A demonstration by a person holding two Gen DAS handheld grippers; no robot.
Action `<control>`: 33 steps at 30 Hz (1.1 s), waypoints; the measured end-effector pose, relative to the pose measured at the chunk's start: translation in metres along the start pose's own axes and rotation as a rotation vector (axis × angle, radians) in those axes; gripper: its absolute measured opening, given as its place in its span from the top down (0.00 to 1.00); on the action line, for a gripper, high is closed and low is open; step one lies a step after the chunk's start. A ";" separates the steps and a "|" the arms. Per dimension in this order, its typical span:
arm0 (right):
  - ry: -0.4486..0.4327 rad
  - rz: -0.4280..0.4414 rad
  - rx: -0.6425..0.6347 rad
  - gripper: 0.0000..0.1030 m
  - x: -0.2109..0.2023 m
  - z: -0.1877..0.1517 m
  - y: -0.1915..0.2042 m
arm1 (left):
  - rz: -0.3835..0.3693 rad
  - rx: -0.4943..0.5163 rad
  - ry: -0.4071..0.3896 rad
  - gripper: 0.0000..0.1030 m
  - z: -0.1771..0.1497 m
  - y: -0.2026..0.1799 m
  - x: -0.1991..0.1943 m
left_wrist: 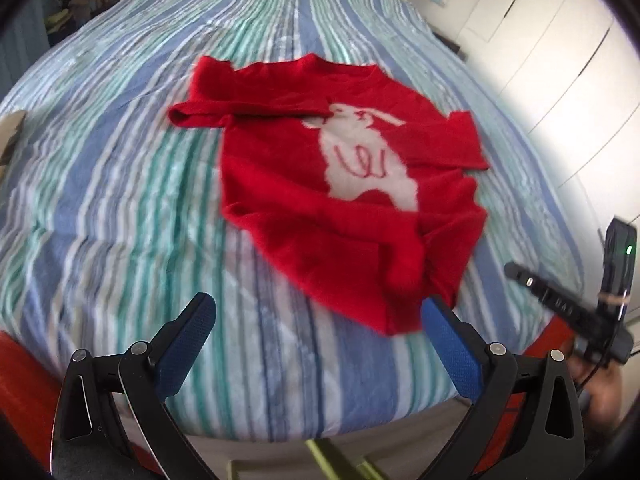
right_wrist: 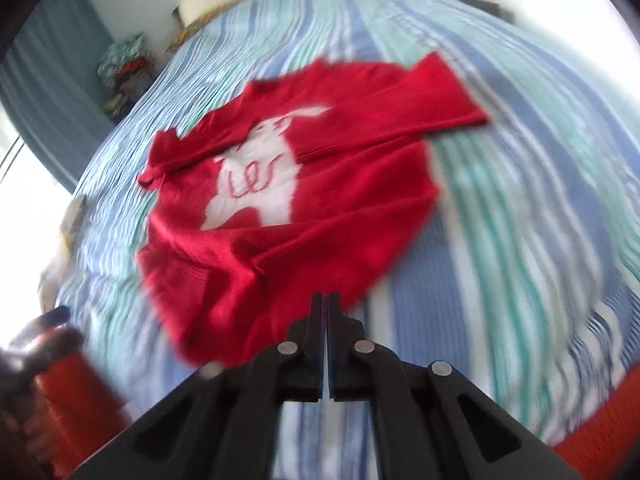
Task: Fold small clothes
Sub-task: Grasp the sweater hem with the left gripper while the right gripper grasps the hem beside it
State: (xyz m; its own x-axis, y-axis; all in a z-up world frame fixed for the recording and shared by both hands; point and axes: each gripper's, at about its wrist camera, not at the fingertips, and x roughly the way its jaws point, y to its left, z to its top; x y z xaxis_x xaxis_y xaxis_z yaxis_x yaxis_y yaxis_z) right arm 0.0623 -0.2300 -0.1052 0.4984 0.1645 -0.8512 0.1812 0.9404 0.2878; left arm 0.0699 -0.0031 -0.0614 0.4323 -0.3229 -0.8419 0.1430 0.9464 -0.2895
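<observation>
A small red sweater (left_wrist: 320, 184) lies spread face up on the bed (left_wrist: 120, 208), its white animal motif showing, which is the natural start for folding: flat on a broad soft surface where hems and sleeves can be reached from the near edge. One sleeve is already laid across the chest toward the neckline, while the other sticks out to the side; the lower hem is rumpled and bunched at the near corner, so it probably needs smoothing before any clean fold.

The left gripper (left_wrist: 316, 340) hangs above the bed's near edge with its fingers (left_wrist: 188, 344) wide apart and nothing between them; the blue textured pads face each other, one of them just beside the sweater's bottom corner, seemingly poised to take it. The right gripper (right_wrist: 325, 300) points down at the hem from the other side, its fingers pressed together. Its tips overlap the sweater's edge in the right wrist view, but motion blur hides whether any cloth is pinched between them.

The sweater looks like a fuzzy, thick knit, limp and prone to creasing. The bed cover is a thin cotton with blue, teal and white stripes, slightly wrinkled. The gripper bodies are hard black plastic with metal pins.
</observation>
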 end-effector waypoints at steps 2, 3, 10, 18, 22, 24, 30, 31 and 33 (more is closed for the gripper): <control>-0.004 -0.010 0.047 1.00 -0.010 -0.006 -0.014 | -0.024 0.026 0.038 0.01 0.011 -0.015 0.028; -0.001 -0.013 0.064 1.00 -0.011 -0.008 -0.020 | -0.004 0.045 0.064 0.01 0.014 -0.022 0.044; -0.008 -0.005 0.098 0.83 -0.010 -0.008 -0.031 | 0.177 0.195 0.190 0.64 0.002 -0.040 0.124; 0.016 0.012 -0.018 0.64 -0.009 -0.006 -0.018 | 0.049 -0.026 0.073 0.91 -0.025 0.004 0.051; 0.071 0.093 -0.142 0.64 0.024 0.013 0.023 | 0.036 -0.085 0.092 0.93 -0.043 0.019 0.052; 0.079 0.126 -0.148 0.64 0.045 0.023 0.042 | 0.033 -0.077 0.089 0.93 -0.043 0.019 0.054; 0.145 0.076 0.119 0.97 0.090 0.025 0.023 | 0.008 -0.069 0.070 0.93 -0.049 0.029 0.034; 0.137 0.091 0.147 0.97 0.077 0.022 0.015 | 0.005 -0.080 0.069 0.93 -0.052 0.034 0.031; 0.102 0.098 0.165 0.97 0.039 0.013 0.000 | 0.006 -0.098 0.082 0.93 -0.056 0.043 0.029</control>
State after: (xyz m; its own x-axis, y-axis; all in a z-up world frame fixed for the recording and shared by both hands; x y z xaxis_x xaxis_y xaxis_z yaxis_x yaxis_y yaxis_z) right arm 0.0928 -0.2274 -0.1324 0.4337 0.2896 -0.8533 0.2766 0.8585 0.4319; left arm 0.0389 0.0276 -0.1236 0.3580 -0.3202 -0.8771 0.0511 0.9447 -0.3240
